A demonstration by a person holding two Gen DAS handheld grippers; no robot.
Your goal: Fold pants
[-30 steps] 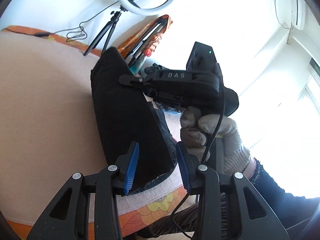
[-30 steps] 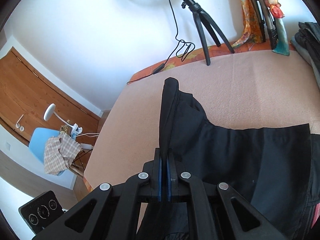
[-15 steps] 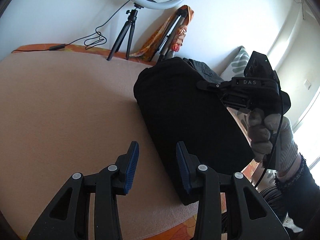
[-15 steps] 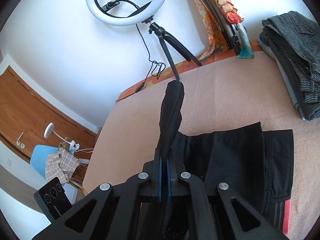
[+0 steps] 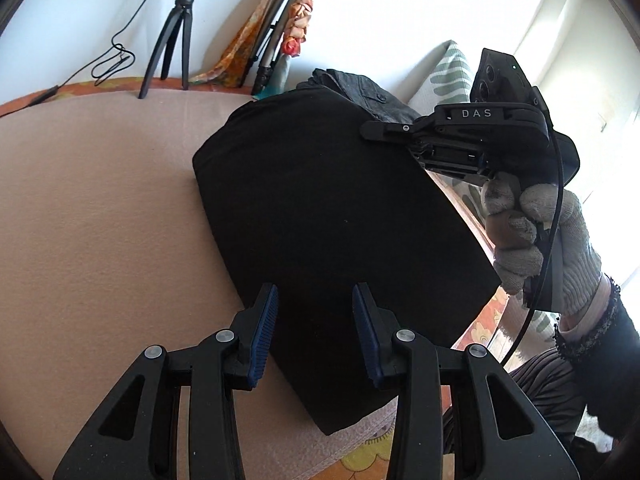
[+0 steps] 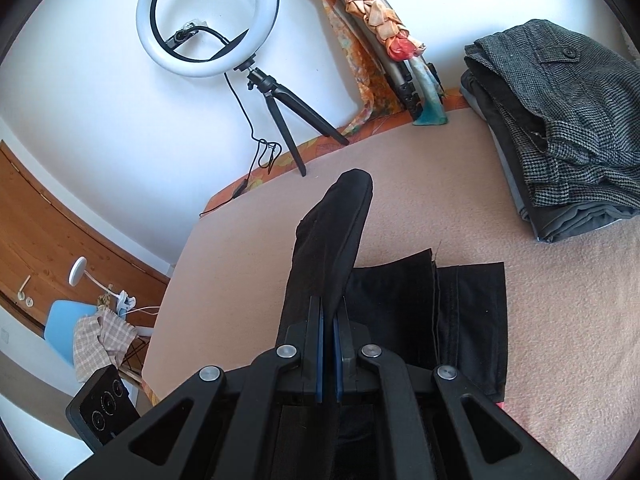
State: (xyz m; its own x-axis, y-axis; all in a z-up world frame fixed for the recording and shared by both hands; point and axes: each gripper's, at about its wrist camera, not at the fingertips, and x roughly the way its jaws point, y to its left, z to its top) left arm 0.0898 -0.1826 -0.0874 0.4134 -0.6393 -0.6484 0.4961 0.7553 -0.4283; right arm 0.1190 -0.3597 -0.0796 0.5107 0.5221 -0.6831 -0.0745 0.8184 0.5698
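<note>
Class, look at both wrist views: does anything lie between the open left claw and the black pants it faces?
Nothing visible does. The left claw hangs open right over the black pants, with no object between. The right claw is shut on a fold of them. The grey folded stack lies apart, at the far right.

Both views sit close above the beige surface (image 5: 100,220), facing the wall — each catches the black pants (image 5: 328,216), the tripod (image 6: 288,120) and the folded grey stack (image 6: 560,120).

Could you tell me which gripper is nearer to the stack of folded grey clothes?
Right. The right gripper, shut on the black pants, sits just beside the grey stack; the left gripper, open, hovers at the pants' opposite end.
</note>
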